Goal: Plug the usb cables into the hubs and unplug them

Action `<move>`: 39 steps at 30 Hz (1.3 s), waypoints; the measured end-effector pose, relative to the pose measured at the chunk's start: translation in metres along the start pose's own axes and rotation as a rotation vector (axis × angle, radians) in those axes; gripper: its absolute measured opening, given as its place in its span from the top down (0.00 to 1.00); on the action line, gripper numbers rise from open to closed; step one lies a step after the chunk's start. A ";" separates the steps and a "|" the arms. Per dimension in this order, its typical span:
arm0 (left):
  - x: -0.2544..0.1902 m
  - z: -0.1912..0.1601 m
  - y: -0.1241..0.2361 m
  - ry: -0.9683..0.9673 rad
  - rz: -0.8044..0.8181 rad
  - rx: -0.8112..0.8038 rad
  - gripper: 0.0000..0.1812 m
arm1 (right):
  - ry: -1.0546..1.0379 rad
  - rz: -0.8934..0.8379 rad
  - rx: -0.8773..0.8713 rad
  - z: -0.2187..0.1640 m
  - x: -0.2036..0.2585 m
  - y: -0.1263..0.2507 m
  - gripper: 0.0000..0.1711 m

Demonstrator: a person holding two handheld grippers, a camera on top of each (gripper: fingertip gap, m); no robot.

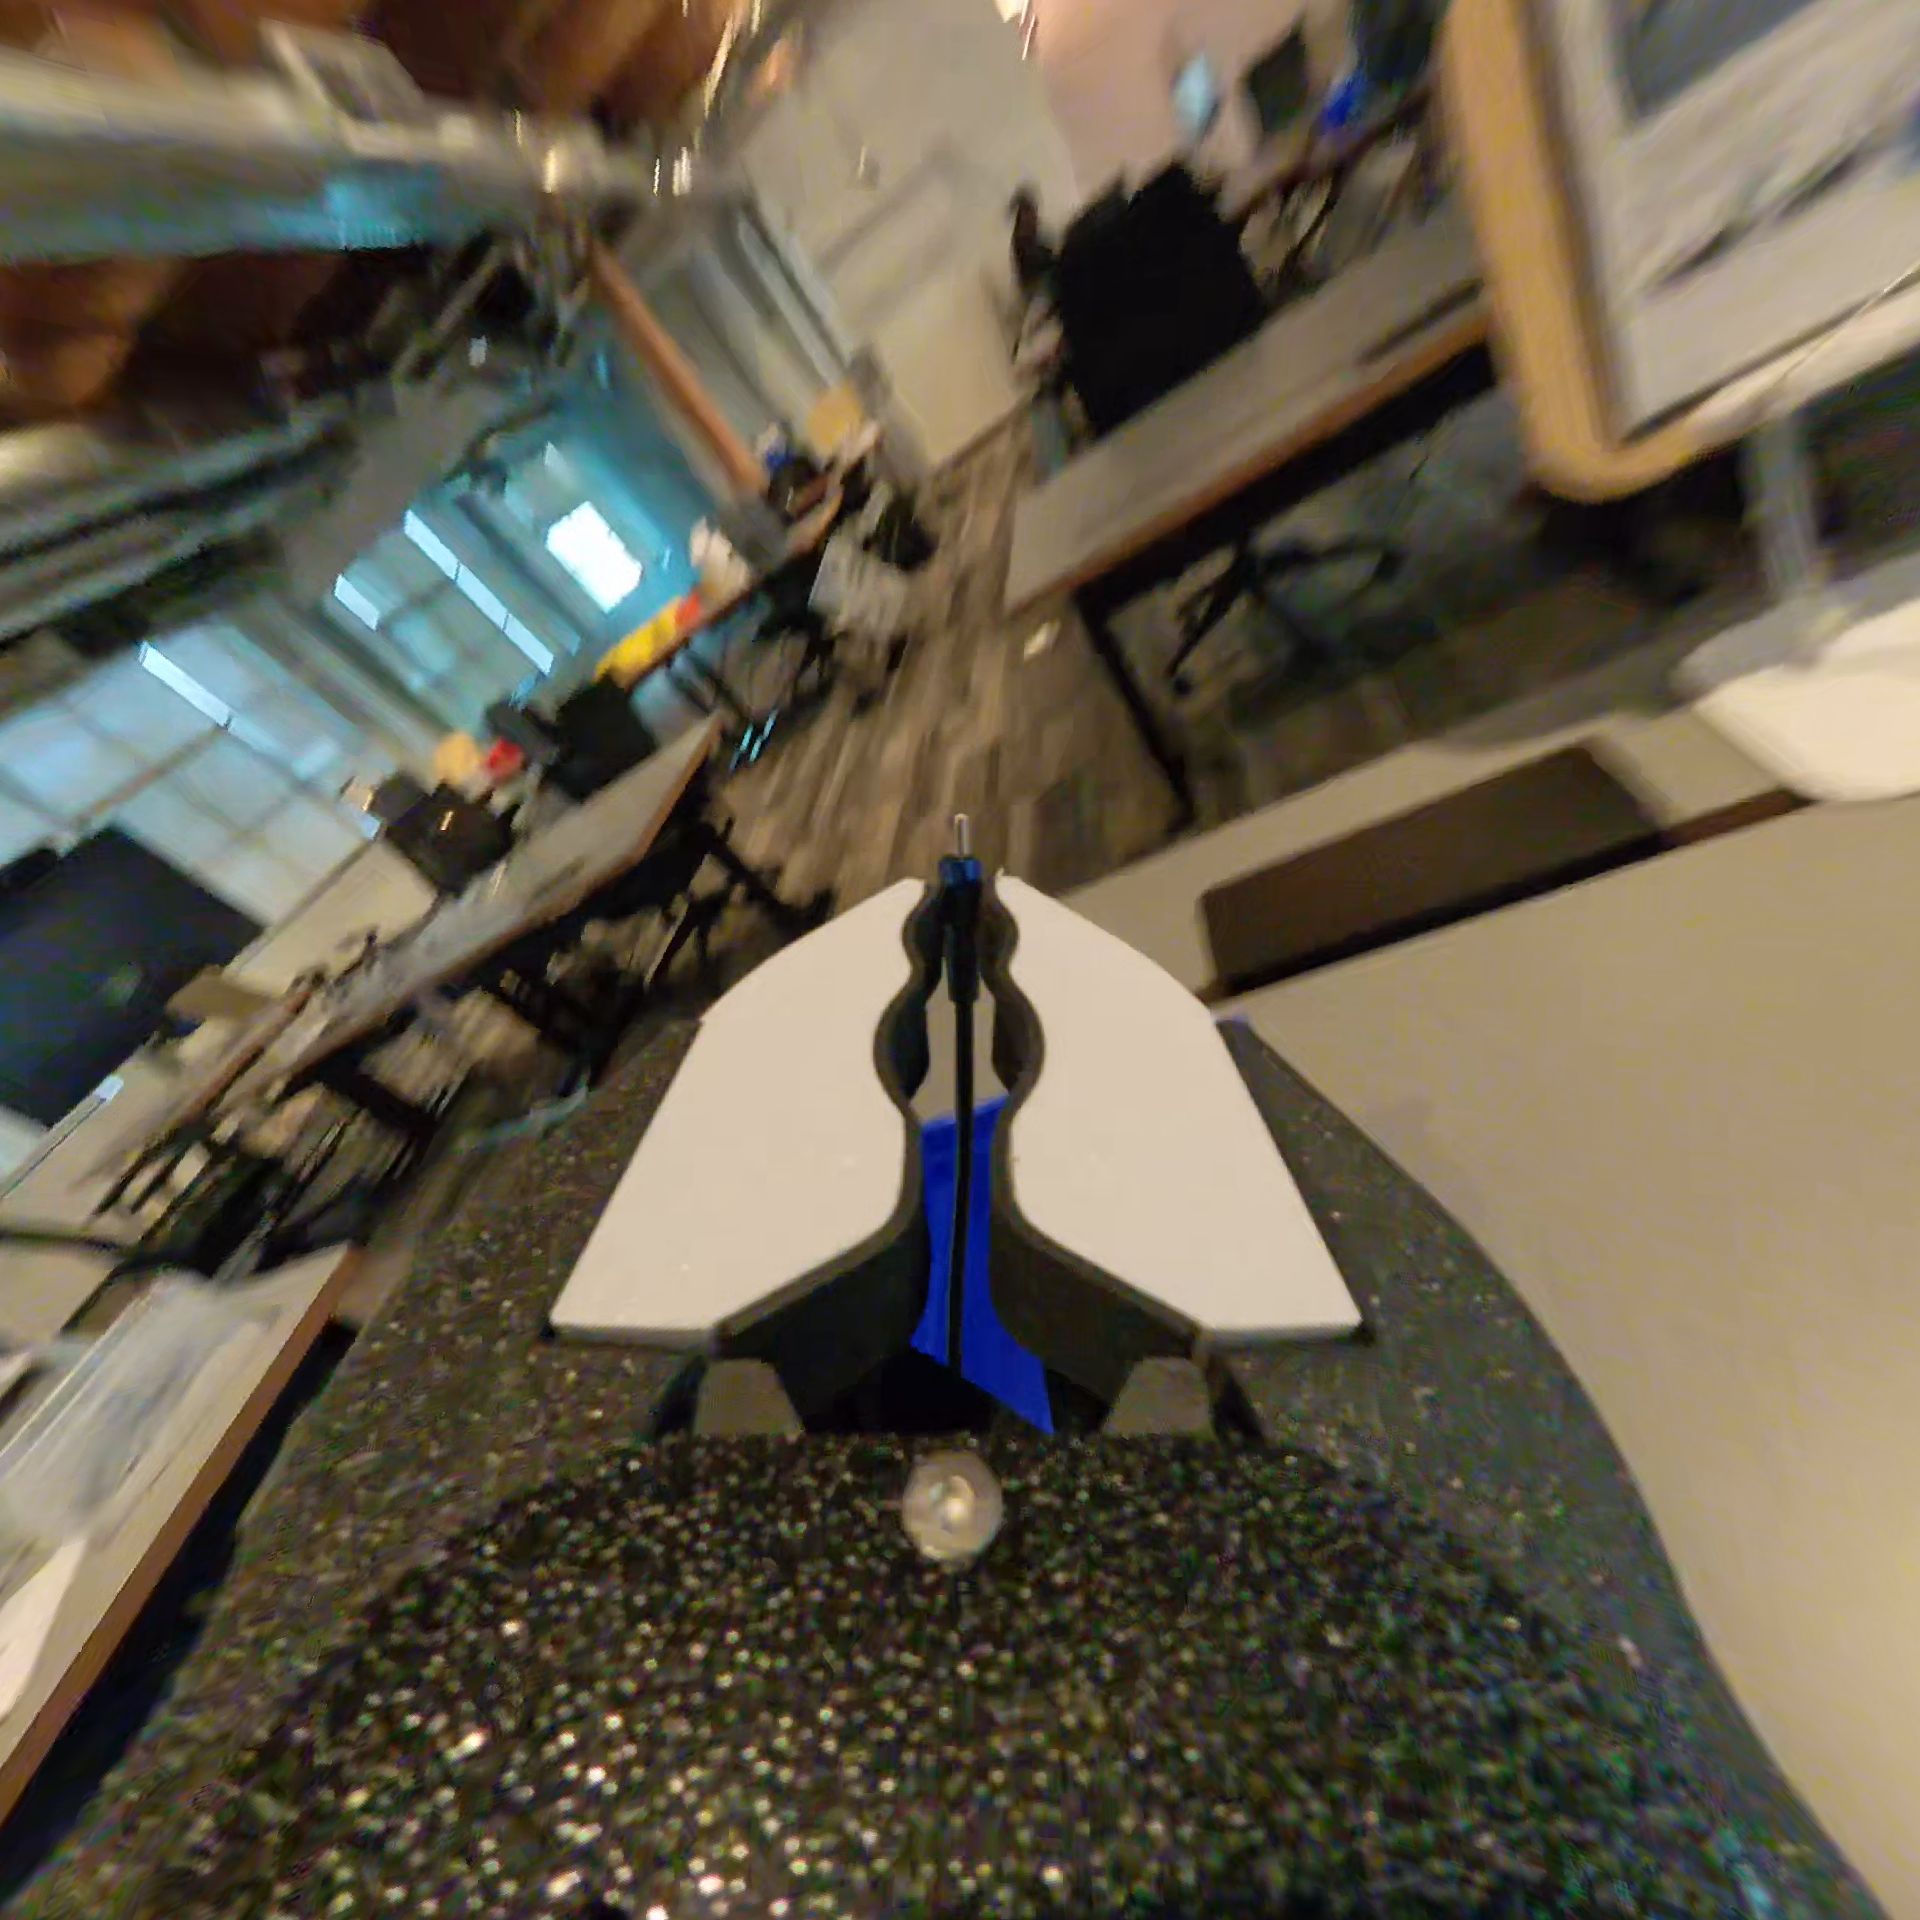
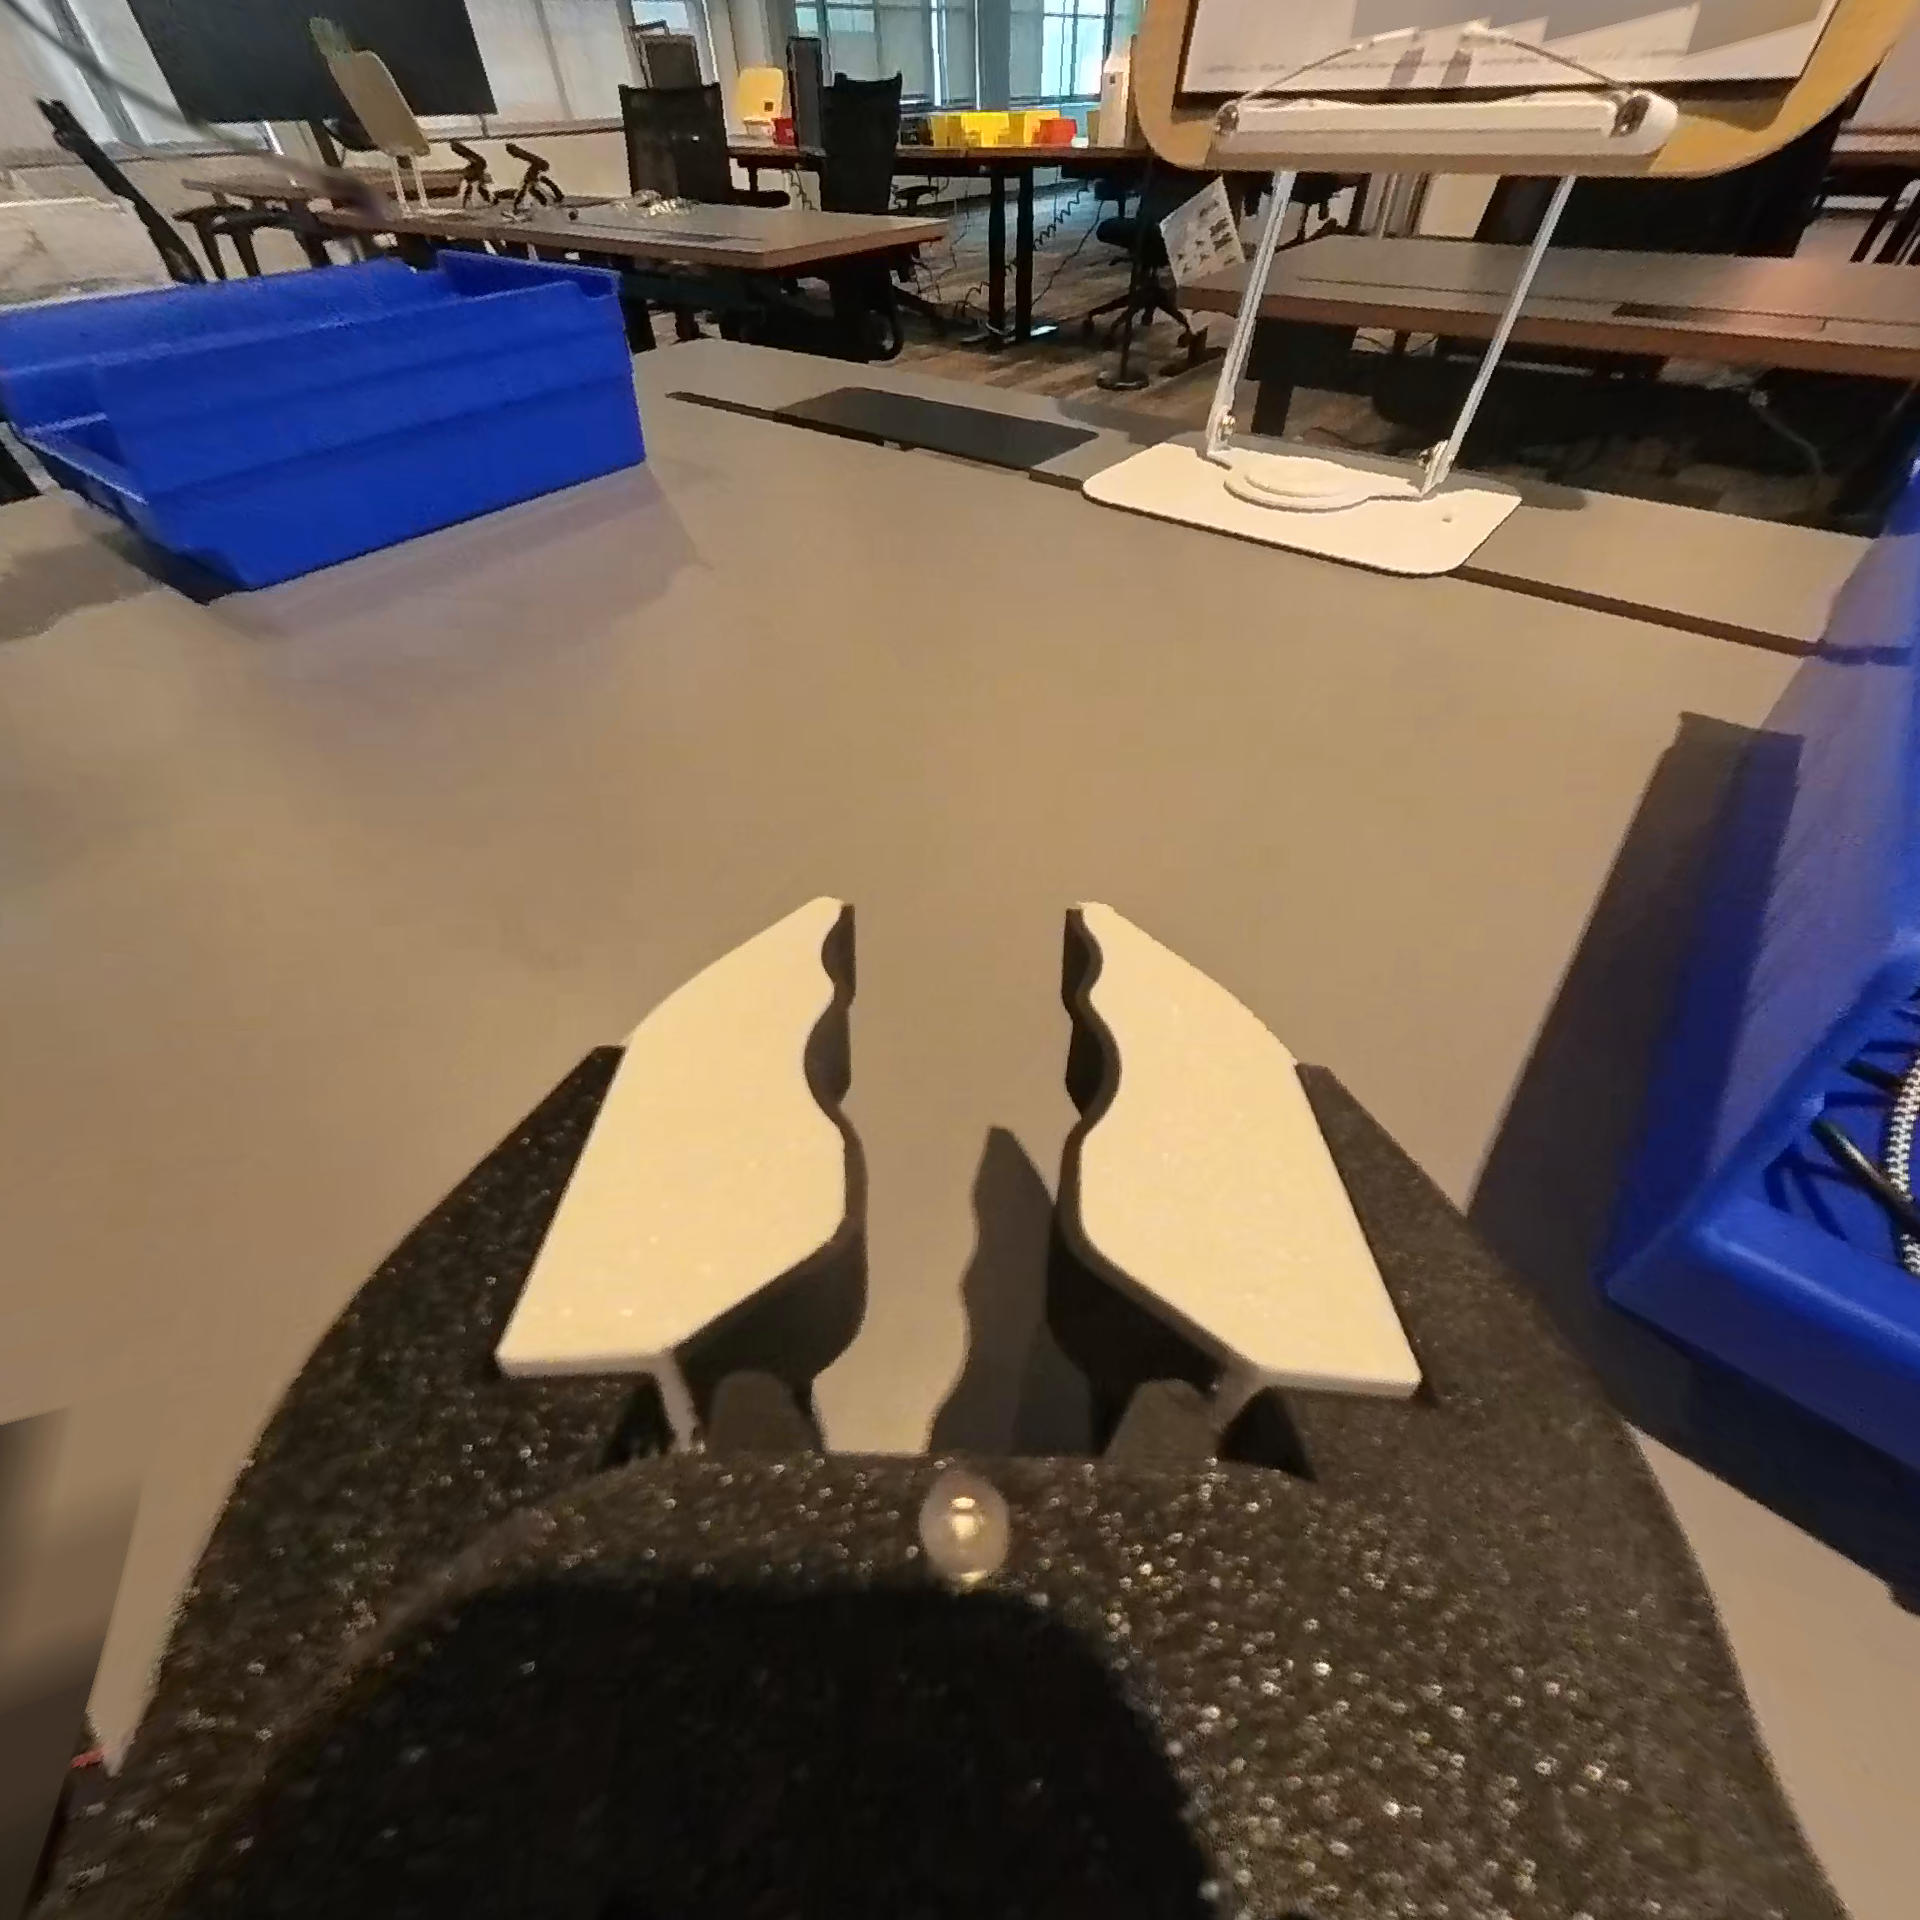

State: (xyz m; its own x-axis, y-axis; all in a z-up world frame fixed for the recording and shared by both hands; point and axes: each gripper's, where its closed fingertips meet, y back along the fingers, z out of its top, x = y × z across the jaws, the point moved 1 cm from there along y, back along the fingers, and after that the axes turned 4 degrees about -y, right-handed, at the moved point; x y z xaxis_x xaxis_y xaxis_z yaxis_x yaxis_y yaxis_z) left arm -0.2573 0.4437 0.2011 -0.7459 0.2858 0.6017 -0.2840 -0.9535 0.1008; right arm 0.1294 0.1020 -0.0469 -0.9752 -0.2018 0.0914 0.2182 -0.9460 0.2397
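In the left wrist view my left gripper is shut on a thin black USB cable. The cable's dark plug with a small metal tip sticks out past the fingertips. The gripper is lifted and tilted, and the background is blurred. A blue patch shows below the cable between the fingers. In the right wrist view my right gripper is open and empty, low over the grey table. A blue bin at the right edge holds cables, one of them braided. No hub is in view.
Stacked blue bins stand at the table's far left. A white stand base with clear legs carrying a board sits at the far right. A black strip lies along the far edge. Other tables and chairs fill the room behind. My right fingertips sit around 55 cm from my left ones.
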 end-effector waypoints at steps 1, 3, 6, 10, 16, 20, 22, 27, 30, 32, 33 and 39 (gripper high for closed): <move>-0.009 0.025 0.016 0.006 -0.023 -0.066 0.96 | 0.002 -0.001 -0.003 0.000 0.000 0.000 0.78; -0.032 0.071 0.050 0.012 -0.076 -0.192 0.97 | 0.004 -0.004 -0.009 0.001 0.000 0.001 0.78; -0.076 0.115 0.090 0.033 -0.196 -0.309 0.96 | 0.008 -0.010 -0.018 0.002 0.000 0.002 0.78; -0.156 0.120 0.110 0.119 -0.416 -0.332 0.96 | 0.026 -0.018 -0.026 0.003 0.001 0.003 0.78; -0.311 0.063 0.113 0.256 -0.838 -0.230 0.96 | 0.088 -0.047 -0.035 0.003 0.005 0.003 0.79; -0.379 0.022 0.122 0.326 -0.985 -0.116 0.96 | 0.147 -0.070 -0.017 0.001 0.008 0.001 0.79; -0.399 0.004 0.123 0.313 -0.988 -0.054 0.96 | 0.184 -0.083 0.003 -0.002 0.011 -0.001 0.79; -0.425 -0.028 0.123 0.236 -0.929 0.085 0.96 | 0.296 -0.115 0.064 -0.010 0.017 -0.008 0.79; -0.433 -0.038 0.126 0.172 -0.910 0.136 0.96 | 0.345 -0.132 0.083 -0.013 0.020 -0.010 0.79; -0.438 -0.043 0.126 0.115 -0.890 0.152 0.96 | 0.357 -0.139 0.086 -0.014 0.020 -0.010 0.79; -0.440 -0.046 0.127 0.089 -0.880 0.158 0.96 | 0.358 -0.140 0.087 -0.014 0.020 -0.010 0.79; -0.434 -0.034 0.131 0.113 -0.860 0.033 0.69 | 0.349 -0.145 0.086 -0.013 0.018 -0.010 0.79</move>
State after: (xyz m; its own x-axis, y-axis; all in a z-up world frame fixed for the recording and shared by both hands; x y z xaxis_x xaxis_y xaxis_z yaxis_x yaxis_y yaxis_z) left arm 0.0084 0.1980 -0.0733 -0.3362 0.9148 0.2241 -0.7605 -0.4040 0.5083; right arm 0.1087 0.1040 -0.0602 -0.9472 -0.1557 -0.2805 0.0651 -0.9494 0.3072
